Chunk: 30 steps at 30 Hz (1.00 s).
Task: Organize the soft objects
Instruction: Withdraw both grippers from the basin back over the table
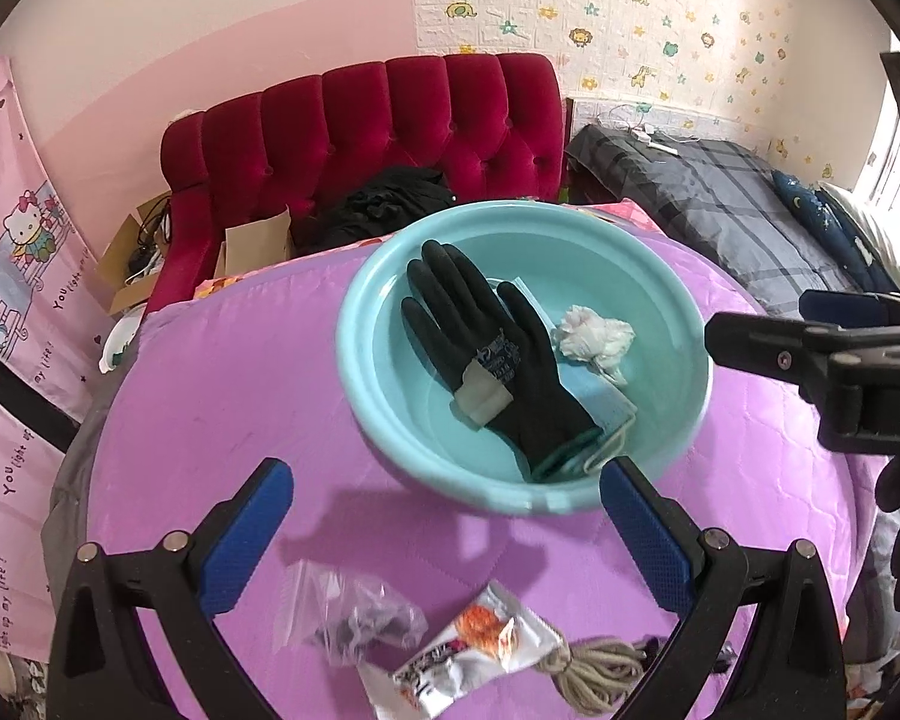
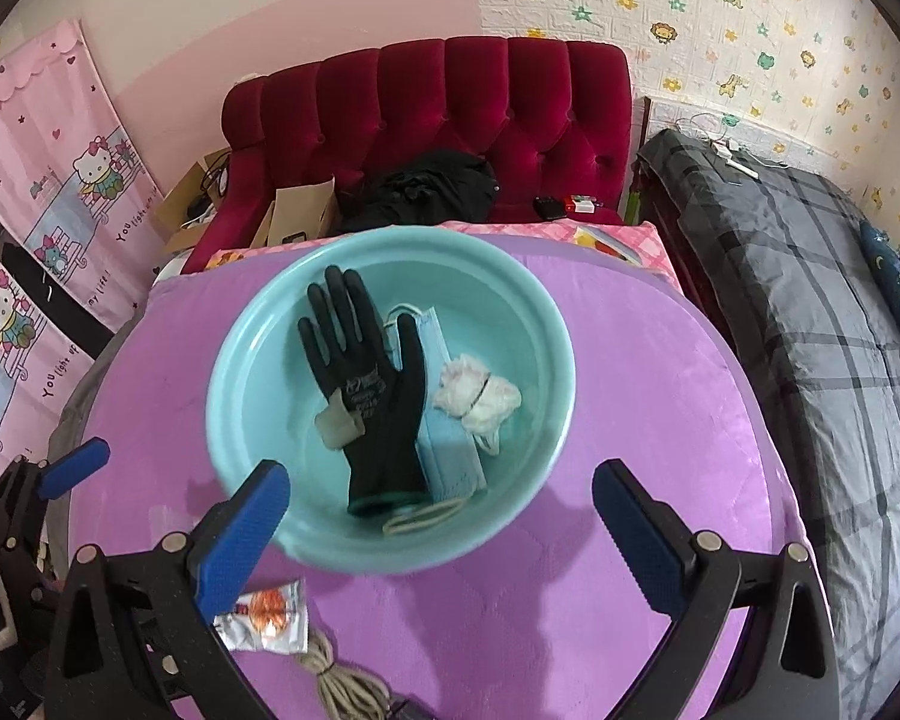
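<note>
left gripper: jaws wide, holding nothing, above the purple cloth | right gripper: jaws wide, holding nothing | basin: black glove lies over blue mask, white wad beside them | near edge: clear bag, snack packet, rope coil

Glove on mask in basin, tissue right, rope before
</note>
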Each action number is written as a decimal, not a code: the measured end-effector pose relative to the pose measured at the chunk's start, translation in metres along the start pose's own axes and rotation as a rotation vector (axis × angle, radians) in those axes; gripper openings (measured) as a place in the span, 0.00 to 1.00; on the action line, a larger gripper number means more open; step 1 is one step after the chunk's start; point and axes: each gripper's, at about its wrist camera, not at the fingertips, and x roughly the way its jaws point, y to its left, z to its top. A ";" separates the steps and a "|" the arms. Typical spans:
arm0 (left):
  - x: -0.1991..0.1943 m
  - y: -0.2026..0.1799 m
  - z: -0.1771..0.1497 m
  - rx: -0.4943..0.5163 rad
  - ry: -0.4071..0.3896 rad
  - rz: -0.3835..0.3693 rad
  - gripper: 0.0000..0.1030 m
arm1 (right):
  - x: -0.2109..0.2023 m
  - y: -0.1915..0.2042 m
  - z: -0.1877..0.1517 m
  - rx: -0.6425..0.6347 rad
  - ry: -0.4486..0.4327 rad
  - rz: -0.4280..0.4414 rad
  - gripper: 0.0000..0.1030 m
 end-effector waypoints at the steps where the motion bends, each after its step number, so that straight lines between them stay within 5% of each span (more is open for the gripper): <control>1: -0.004 -0.001 -0.003 0.000 -0.005 -0.001 1.00 | -0.003 0.001 -0.003 -0.001 -0.001 0.000 1.00; 30: -0.076 -0.018 -0.126 0.018 -0.053 -0.005 1.00 | -0.051 0.003 -0.133 -0.126 -0.001 0.006 1.00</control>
